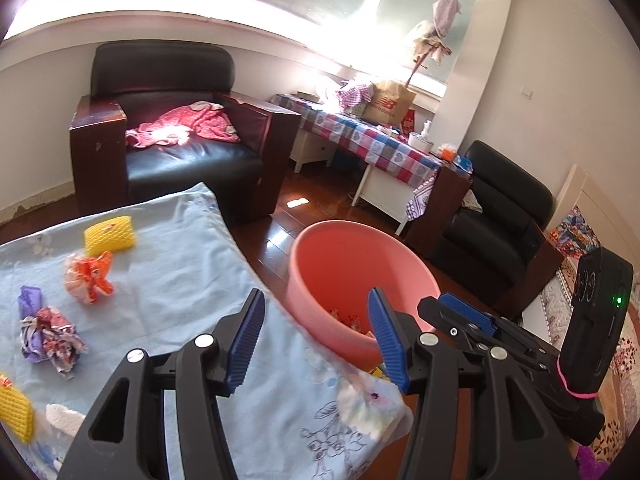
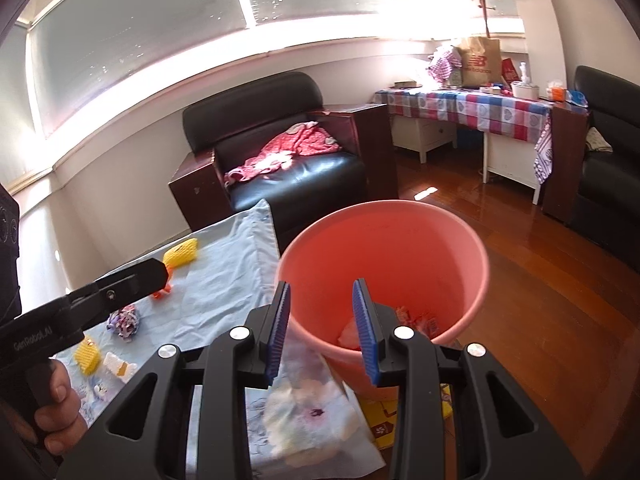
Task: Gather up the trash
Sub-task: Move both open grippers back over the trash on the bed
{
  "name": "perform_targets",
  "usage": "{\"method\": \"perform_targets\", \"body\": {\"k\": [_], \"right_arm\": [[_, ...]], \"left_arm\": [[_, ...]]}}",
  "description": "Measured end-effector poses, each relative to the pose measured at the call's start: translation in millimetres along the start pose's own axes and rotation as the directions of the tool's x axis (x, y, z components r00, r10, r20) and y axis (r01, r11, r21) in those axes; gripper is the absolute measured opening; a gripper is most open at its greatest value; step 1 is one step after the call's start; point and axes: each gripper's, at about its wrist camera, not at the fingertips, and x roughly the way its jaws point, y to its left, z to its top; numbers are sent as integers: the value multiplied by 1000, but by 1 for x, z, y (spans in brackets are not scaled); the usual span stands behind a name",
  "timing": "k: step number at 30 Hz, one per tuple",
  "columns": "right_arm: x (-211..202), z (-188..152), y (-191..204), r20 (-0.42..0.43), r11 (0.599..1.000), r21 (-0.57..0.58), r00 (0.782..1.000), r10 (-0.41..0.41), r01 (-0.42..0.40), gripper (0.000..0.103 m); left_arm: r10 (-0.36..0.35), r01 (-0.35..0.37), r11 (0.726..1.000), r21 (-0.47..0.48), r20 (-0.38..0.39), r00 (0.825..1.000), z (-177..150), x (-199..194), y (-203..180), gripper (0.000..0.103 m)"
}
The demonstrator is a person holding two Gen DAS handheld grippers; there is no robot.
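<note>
Sunlit room, pink bucket (image 2: 384, 236), empty tools (image 2: 323, 300)

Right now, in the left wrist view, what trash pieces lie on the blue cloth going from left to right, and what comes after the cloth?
Purple crumpled wrapper → orange-and-white wrapper → yellow foam net → past the cloth's edge, the pink bucket.
</note>
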Motion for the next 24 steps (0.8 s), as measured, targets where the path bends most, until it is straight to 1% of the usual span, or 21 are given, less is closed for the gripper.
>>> {"method": "perform_targets", "body": {"k": [3, 7, 12, 17, 20, 24], "right_arm": [[3, -5, 17, -28, 999, -20, 999, 40, -41, 33], [8, -12, 45, -61, 992, -75, 994, 94, -98, 33], [16, -24, 76, -119, 978, -122, 981, 155, -169, 33], [27, -38, 108, -178, 959, -148, 960, 216, -243, 33], [34, -45, 126, -211, 947, -161, 947, 243, -279, 33], [39, -52, 147, -242, 929, -184, 930, 275, -322, 33]], "left_arm": [[31, -31, 999, -12, 6, 1000, -4, -11, 13, 53], [73, -73, 997, -29, 7, 997, -13, -26, 31, 54], [153, -152, 987, -47, 7, 988, -31, -45, 57, 55], [242, -241, 968, -66, 10, 970, -50, -67, 89, 55], [295, -293, 952, -95, 13, 955, -59, -84, 113, 55], [368, -363, 920, -146, 10, 930, -70, -106, 146, 55]]}}
